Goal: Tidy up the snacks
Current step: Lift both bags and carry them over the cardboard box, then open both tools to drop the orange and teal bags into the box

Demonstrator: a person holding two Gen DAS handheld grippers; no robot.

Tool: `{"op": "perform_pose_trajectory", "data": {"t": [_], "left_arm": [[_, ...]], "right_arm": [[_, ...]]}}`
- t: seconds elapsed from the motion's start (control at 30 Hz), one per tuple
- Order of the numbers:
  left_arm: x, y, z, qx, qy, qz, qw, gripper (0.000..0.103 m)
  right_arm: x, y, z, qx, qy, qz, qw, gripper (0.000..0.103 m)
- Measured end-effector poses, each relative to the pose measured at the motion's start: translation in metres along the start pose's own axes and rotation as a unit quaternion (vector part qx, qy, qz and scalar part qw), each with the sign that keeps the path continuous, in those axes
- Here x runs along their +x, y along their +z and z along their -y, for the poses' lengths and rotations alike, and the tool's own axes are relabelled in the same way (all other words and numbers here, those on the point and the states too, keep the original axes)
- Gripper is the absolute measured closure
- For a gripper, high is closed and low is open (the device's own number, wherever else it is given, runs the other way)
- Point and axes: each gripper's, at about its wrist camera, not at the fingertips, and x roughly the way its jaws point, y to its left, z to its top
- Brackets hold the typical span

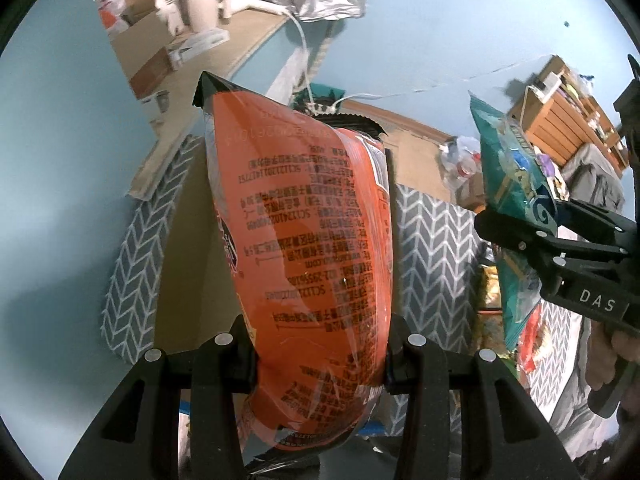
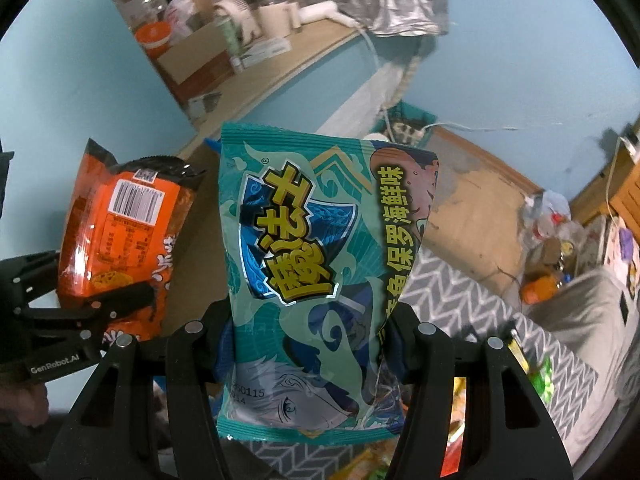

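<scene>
- While both tools are raised above the chevron-patterned cloth [image 1: 436, 248], the left gripper [image 1: 320, 360] clamps the orange snack bag [image 1: 304, 240] upright.
- Beside it, the right gripper [image 2: 308, 344] pinches the teal snack bag [image 2: 316, 280], also aloft.

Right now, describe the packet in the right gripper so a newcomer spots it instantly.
Start from the grey chevron-patterned box low in the right wrist view. Above it the right gripper is shut on the teal snack bag, held upright. Unlike the orange snack bag clamped in the left gripper beside it, it is blue-green with big yellow characters.
</scene>
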Motion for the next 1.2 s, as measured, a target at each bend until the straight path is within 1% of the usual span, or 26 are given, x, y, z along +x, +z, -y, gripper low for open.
{"op": "perform_pose_trajectory", "data": {"t": [0.27,0.33,0.5,0.63,0.73,0.8,0.9,0.93,1.0,1.03,1.07,1.13,1.2], "left_arm": [[0.015,-0.003,-0.027,-0.019,0.014,-0.011,0.9997,0.059],[0.021,-0.005,-0.033,-0.019,0.020,-0.018,0.9995,0.059],[0.038,-0.005,-0.045,-0.027,0.020,-0.035,0.9988,0.059],[0.047,-0.005,-0.051,-0.029,0.020,-0.045,0.9983,0.059],[0.051,-0.004,-0.052,-0.031,0.020,-0.048,0.9982,0.059],[0.050,-0.001,-0.049,-0.032,0.024,-0.050,0.9979,0.058],[0.050,0.000,-0.051,-0.034,0.025,-0.052,0.9978,0.056],[0.050,0.000,-0.053,-0.034,0.028,-0.051,0.9977,0.054],[0.047,-0.001,-0.054,-0.034,0.030,-0.046,0.9979,0.050],[0.046,-0.002,-0.055,-0.033,0.032,-0.041,0.9981,0.047],[0.045,-0.001,-0.055,-0.032,0.035,-0.037,0.9981,0.041],[0.041,0.001,-0.053,-0.030,0.038,-0.031,0.9983,0.038],[0.039,0.002,-0.052,-0.026,0.038,-0.028,0.9985,0.038]], "right_arm": [[0.037,0.018,-0.030,-0.009,0.024,-0.026,0.999,0.044],[0.045,0.020,-0.037,-0.010,0.029,-0.031,0.999,0.044],[0.070,0.023,-0.055,-0.020,0.031,-0.050,0.998,0.044],[0.085,0.024,-0.065,-0.022,0.032,-0.061,0.997,0.044],[0.092,0.025,-0.069,-0.018,0.039,-0.070,0.997,0.044],[0.095,0.027,-0.072,-0.017,0.036,-0.075,0.996,0.043],[0.095,0.029,-0.076,-0.020,0.025,-0.073,0.997,0.036],[0.095,0.030,-0.076,-0.019,0.022,-0.072,0.997,0.035],[0.093,0.031,-0.075,-0.018,0.015,-0.069,0.997,0.027],[0.093,0.031,-0.074,-0.017,0.015,-0.070,0.997,0.027],[0.092,0.031,-0.073,-0.016,0.015,-0.070,0.997,0.026],[0.090,0.031,-0.070,-0.013,0.011,-0.067,0.998,0.026],[0.090,0.032,-0.068,-0.009,0.009,-0.067,0.998,0.026]]}}
